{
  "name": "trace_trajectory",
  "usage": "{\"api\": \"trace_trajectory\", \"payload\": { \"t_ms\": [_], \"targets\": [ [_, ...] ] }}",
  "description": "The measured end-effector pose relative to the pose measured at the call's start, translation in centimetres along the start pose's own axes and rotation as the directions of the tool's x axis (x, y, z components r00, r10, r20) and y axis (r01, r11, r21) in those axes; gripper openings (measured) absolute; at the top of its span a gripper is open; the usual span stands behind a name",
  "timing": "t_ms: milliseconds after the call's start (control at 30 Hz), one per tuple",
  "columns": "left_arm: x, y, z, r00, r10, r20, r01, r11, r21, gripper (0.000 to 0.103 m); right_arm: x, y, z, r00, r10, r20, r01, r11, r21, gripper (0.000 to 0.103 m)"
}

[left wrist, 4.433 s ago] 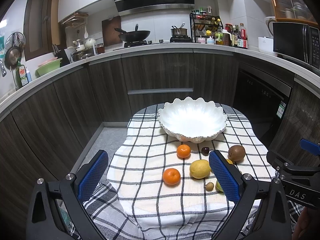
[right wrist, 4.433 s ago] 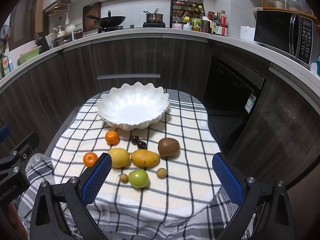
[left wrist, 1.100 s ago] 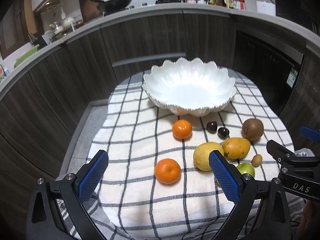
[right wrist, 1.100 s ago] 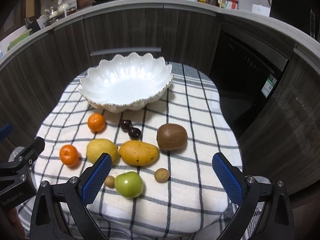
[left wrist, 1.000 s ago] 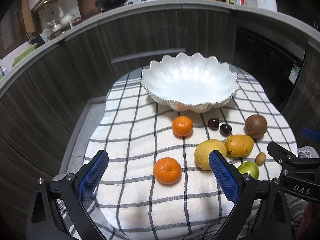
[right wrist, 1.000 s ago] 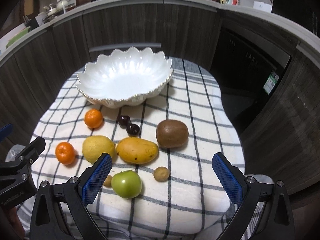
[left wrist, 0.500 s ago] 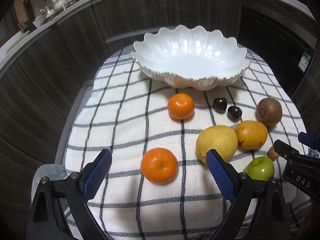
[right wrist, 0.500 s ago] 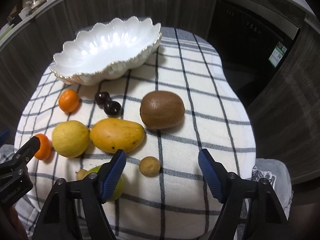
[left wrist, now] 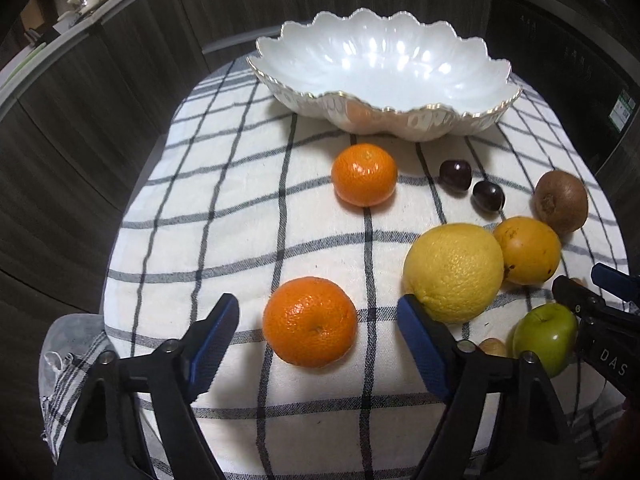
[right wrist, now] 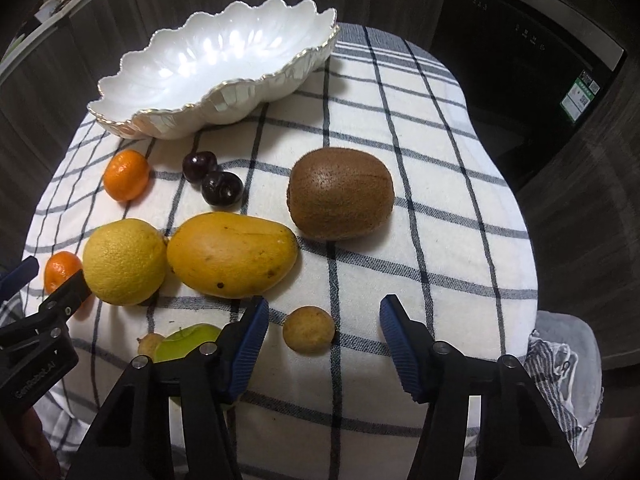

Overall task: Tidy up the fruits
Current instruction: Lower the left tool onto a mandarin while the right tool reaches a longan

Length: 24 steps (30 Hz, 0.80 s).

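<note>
A white scalloped bowl [left wrist: 384, 68] stands empty at the far side of the checked cloth; it also shows in the right wrist view [right wrist: 216, 64]. My left gripper [left wrist: 318, 338] is open, low over the cloth, with a near tangerine [left wrist: 310, 322] between its fingers. My right gripper [right wrist: 320, 328] is open with a small brown longan [right wrist: 308, 329] between its fingers. A lemon [left wrist: 454, 272], mango [right wrist: 232, 254], kiwi [right wrist: 340, 193], green apple [left wrist: 546, 338], second tangerine [left wrist: 364, 174] and two dark cherries [right wrist: 212, 178] lie on the cloth.
The checked cloth [left wrist: 224, 208] covers a small round table, with its edges dropping off close on all sides. Dark wood cabinets [left wrist: 100, 80] curve around behind. A second small longan [right wrist: 150, 343] lies beside the apple.
Both grippers have moved forward and down toward the fruit. The left now frames the near tangerine and the right frames the small longan. Both jaw gaps look narrower.
</note>
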State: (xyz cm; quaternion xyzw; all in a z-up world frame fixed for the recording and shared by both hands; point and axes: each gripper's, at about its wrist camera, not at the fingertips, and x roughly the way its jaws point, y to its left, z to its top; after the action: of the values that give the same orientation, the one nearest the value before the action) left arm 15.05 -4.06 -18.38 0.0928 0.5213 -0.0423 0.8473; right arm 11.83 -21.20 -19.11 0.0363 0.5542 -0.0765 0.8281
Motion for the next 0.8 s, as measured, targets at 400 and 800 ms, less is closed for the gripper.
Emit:
{"api": "trace_trajectory", "payload": {
  "t_ms": [400, 800],
  "targets": [
    [1.3, -0.2, -0.3, 1.0, -0.002, -0.024, 0.002, 1.0, 0.023, 0.054, 0.6, 0.5, 0.2, 0.999, 0.039, -0.029, -0.039, 0.999, -0.003, 0.039],
    [1.3, -0.2, -0.3, 1.0, -0.023, -0.008, 0.023, 0.999, 0.029, 0.048, 1.3, 0.1, 0.3, 0.994, 0.097, -0.043, -0.097, 0.995, 0.017, 0.028]
  ]
}}
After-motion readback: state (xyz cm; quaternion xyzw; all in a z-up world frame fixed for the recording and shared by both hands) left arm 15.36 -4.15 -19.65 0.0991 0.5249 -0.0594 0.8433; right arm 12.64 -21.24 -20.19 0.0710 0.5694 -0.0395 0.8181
